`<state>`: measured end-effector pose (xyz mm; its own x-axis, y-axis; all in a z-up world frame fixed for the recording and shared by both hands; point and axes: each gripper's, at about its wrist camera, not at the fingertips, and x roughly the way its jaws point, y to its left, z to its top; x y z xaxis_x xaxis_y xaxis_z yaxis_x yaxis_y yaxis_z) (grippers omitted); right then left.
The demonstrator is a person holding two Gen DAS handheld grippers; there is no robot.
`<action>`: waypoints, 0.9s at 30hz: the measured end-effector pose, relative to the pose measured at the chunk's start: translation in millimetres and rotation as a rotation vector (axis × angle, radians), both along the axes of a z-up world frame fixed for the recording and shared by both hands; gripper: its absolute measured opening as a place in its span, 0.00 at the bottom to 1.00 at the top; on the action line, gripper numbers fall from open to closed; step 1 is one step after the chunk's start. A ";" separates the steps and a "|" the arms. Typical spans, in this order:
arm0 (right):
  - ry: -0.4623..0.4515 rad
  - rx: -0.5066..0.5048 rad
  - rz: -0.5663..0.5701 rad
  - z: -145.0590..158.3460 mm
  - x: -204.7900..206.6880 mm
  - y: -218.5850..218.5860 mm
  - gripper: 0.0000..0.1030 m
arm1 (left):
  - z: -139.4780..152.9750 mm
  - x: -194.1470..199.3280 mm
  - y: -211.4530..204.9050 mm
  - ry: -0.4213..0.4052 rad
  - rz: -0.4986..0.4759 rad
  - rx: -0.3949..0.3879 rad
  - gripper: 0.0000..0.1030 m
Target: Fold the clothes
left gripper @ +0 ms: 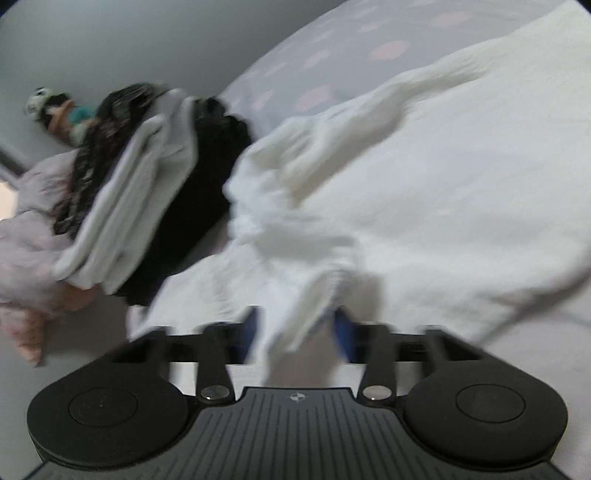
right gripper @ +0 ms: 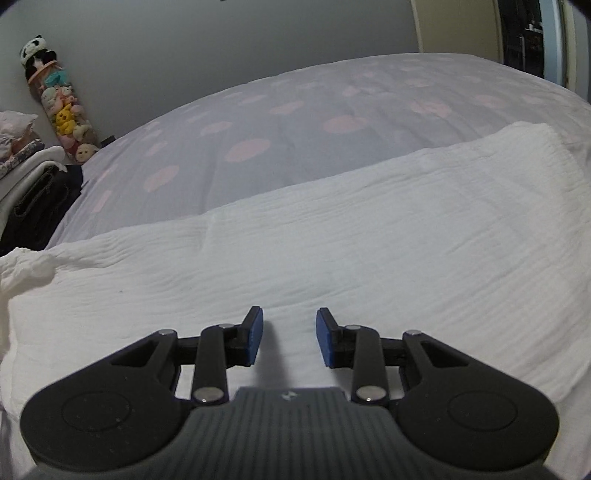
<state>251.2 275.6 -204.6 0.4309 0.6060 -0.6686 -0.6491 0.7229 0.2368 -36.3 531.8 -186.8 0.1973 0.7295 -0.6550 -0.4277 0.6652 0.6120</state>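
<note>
Nearest the lens in the left wrist view, the left gripper (left gripper: 295,328) has a bunched fold of the white garment (left gripper: 424,192) between its blue pads (left gripper: 341,326). The fold fills the gap between the pads and rises toward 12 o'clock. The pads stand fairly far apart, and motion blur prevents confirmation that they press the cloth; the grip state cannot be determined from this view.

In the right wrist view, the right gripper (right gripper: 289,336) is spread, with clear space between its blue pads (right gripper: 255,334) and nothing between them. It hovers low over the white garment (right gripper: 332,251), which lies flat and wide across the lower half of the frame, its ribbed texture sharp. A crumpled edge shows at 9 o'clock.

The garment rests on the bedspread (right gripper: 277,122), pale lilac with pink spots, visible from 10 to 2 o'clock in the right view and at 1 o'clock in the left (left gripper: 332,66).

The left view alone shows the clothes pile (left gripper: 147,192) at close range at 9 to 10 o'clock: grey-white folded fabric over black fabric, with a dark patterned piece behind it. The right view shows only its edge (right gripper: 33,184) at 9 o'clock.

The right view alone resolves the column of plush toys (right gripper: 61,107) at 10 o'clock, topped by a panda, and a doorway (right gripper: 524,33) at 1 o'clock.
</note>
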 end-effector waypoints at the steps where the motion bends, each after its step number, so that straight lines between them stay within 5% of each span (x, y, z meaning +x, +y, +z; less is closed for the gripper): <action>1: -0.021 -0.008 0.009 0.9 -3.8 -1.9 0.34 | 4.4 -0.8 7.5 -0.023 0.029 0.003 0.17; 3: -0.034 -0.015 0.020 0.6 -3.8 0.5 0.34 | 17.9 -5.2 26.2 -0.091 0.096 0.005 0.09; 9: -0.070 -0.025 0.043 -2.1 -3.1 7.0 0.35 | 31.7 -18.1 108.6 -0.207 0.377 -0.067 0.08; 13: -0.085 -0.018 0.057 -3.5 -2.1 8.3 0.36 | 14.6 -19.0 132.8 -0.208 0.471 -0.110 0.21; 16: -0.079 -0.008 0.059 -4.6 0.4 6.4 0.36 | 17.5 -20.1 125.8 -0.235 0.465 -0.090 0.35; 18: -0.069 0.002 0.056 -4.2 2.1 5.5 0.36 | 25.3 -23.6 115.8 -0.263 0.456 -0.069 0.64; 23: -0.012 0.059 0.035 1.3 8.6 -1.3 0.36 | 51.2 -43.1 68.6 -0.378 0.513 -0.001 0.67; 27: 0.002 0.085 -0.012 10.6 14.5 -14.2 0.36 | 59.8 -52.9 20.5 -0.506 0.583 -0.050 0.67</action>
